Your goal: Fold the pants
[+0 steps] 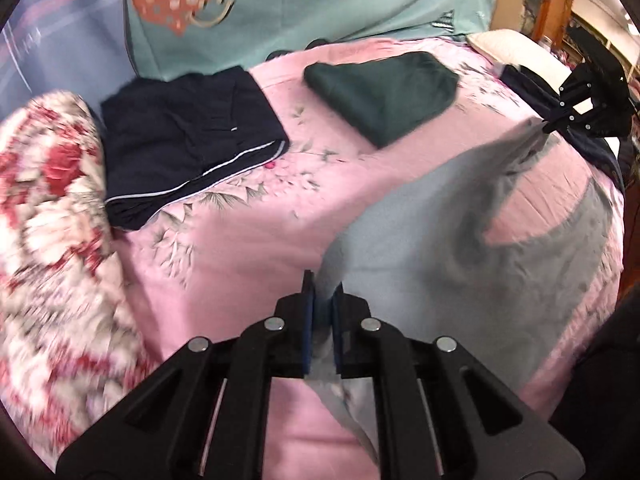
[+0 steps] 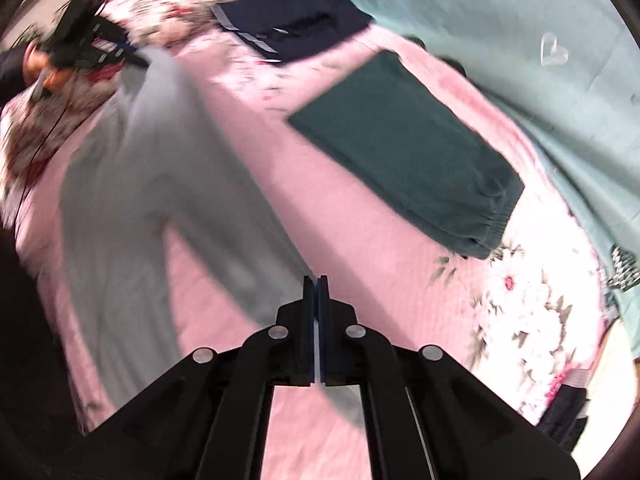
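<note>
Grey fabric: pants (image 1: 460,248), thin and limp; judged light, sagging wherever unsupported.
Location: stretched between both grippers above the pink bedsheet (image 1: 224,248), legs trailing onto it.
Left gripper (image 1: 324,300): fingers closed on one edge of the cloth.
Right gripper (image 2: 317,304): fingers pressed together, pinching the opposite edge.
Recommended grip: waistband corners or hems; mid-panel holds will bunch.
Nearby: navy folded garment (image 1: 188,140), green folded garment (image 1: 384,92).

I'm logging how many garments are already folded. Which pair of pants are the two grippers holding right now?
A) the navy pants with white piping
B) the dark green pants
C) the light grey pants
C: the light grey pants are clamped in the left gripper and the right gripper, while the other two pairs lie folded on the pink floral bedsheet.
</note>
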### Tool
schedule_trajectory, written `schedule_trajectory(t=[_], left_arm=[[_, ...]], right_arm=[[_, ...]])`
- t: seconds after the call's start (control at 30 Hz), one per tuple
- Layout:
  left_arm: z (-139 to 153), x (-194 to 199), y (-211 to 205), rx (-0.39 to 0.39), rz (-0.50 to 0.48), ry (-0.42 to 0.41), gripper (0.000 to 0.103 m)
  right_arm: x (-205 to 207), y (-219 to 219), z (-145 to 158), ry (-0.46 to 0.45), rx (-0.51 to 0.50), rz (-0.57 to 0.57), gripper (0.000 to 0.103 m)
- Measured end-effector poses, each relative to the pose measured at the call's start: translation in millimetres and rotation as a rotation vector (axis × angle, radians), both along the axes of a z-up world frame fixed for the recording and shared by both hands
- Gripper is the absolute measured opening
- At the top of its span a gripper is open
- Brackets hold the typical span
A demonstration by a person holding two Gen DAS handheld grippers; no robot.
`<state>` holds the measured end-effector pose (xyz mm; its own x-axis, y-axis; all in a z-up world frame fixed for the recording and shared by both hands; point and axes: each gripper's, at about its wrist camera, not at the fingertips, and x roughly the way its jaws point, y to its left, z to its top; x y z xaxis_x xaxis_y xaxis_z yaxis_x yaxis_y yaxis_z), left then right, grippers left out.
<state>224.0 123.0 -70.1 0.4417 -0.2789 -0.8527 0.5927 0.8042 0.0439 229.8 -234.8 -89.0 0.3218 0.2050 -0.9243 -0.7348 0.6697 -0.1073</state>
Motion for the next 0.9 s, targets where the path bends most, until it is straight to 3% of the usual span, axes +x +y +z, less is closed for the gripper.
schedule_trajectory(t=[0.17, 0.37, 0.47, 0.57, 0.73, 0.87, 0.9], left_arm=[[3.5, -69.7, 7.1, 0.031, 0.004, 0.024, 0.007], [-41.2, -124.0, 5.0, 0.083, 0.032, 0.096, 0.007], [-67.3, -137.3, 3.1, 0.118, 0.056, 0.125, 0.007], [-75.4, -144.3, 4.9, 0.127, 0.079, 0.122, 0.008], [-79.6, -148.9, 8.1, 0.131, 0.113, 0.110, 0.009], [-91.6, -156.2, 8.0, 0.168, 0.124, 0.127, 0.015], [-91.0, -159.5, 7.5, 0.184, 0.120, 0.132, 0.019]], right_arm=[[-77.6, -0.4, 10.1, 0.016, -0.012, 0.099, 0.001], [-161.0, 6.1, -28.9, 0.109, -0.051, 0.193, 0.001], [-180.7, 12.1, -54.1, 0.150, -0.049, 0.187, 0.001], [-192.2, 18.3, -69.7, 0.167, -0.049, 0.181, 0.001], [-201.0, 18.6, -70.3, 0.172, -0.024, 0.144, 0.001], [-205.9, 22.2, -84.1, 0.182, -0.027, 0.128, 0.001], [-209.3, 21.6, -91.4, 0.187, -0.045, 0.127, 0.006]])
